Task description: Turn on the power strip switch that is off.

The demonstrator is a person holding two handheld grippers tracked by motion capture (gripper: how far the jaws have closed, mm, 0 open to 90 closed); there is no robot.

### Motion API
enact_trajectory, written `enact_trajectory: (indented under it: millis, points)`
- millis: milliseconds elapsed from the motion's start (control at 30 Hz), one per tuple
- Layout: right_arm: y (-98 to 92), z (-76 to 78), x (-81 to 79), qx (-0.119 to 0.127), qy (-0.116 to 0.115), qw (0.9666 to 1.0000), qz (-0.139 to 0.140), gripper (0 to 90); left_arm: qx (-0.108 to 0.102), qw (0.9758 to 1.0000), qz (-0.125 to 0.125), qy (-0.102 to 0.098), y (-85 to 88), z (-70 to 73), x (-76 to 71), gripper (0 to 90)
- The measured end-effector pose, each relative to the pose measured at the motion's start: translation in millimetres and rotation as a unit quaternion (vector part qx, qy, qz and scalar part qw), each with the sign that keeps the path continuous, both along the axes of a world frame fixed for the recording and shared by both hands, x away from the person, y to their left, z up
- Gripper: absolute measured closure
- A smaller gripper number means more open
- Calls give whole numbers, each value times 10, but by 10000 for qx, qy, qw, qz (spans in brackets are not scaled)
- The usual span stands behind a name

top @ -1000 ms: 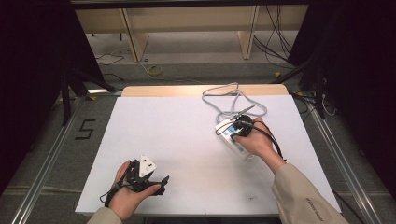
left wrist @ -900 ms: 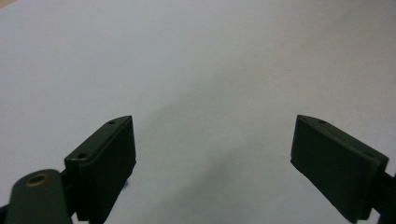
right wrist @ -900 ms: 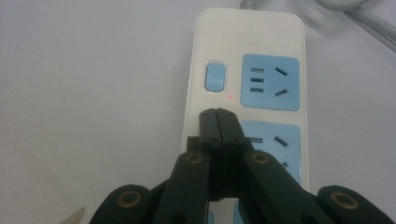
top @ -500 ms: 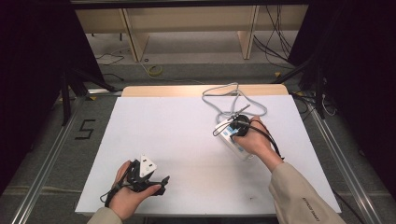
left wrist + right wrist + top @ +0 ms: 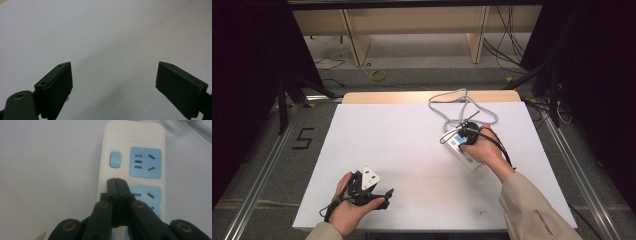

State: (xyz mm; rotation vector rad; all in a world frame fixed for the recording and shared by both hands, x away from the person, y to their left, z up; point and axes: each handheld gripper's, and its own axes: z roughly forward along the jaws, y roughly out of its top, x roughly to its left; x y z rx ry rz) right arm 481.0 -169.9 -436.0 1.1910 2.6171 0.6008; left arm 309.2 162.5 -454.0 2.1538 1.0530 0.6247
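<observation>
my right gripper point(image 5: 116, 180) has its jaws pressed flat together, holding nothing, tips over the smooth white power strip point(image 5: 135, 157) near its rounded blue switch point(image 5: 115, 159); the strip's near end is hidden behind my jaws. from above, my hand covers much of it on the table point(image 5: 412, 145)'s right side. my left gripper point(image 5: 113, 85) stands wide open over bare matte white.

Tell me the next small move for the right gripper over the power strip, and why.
Probably ease the right gripper forward and down onto the blue switch. Its jaws are shut, their tip sits on the power strip just short of the switch, and a small red light glows beside it.
</observation>
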Motion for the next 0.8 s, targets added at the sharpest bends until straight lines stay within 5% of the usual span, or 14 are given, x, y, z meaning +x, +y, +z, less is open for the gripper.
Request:
enact_trajectory:
  millis: [800]
  points:
    - [41,12,12,-155,54,9999,-24,900,8,10000,-3,10,-2,1,1,138]
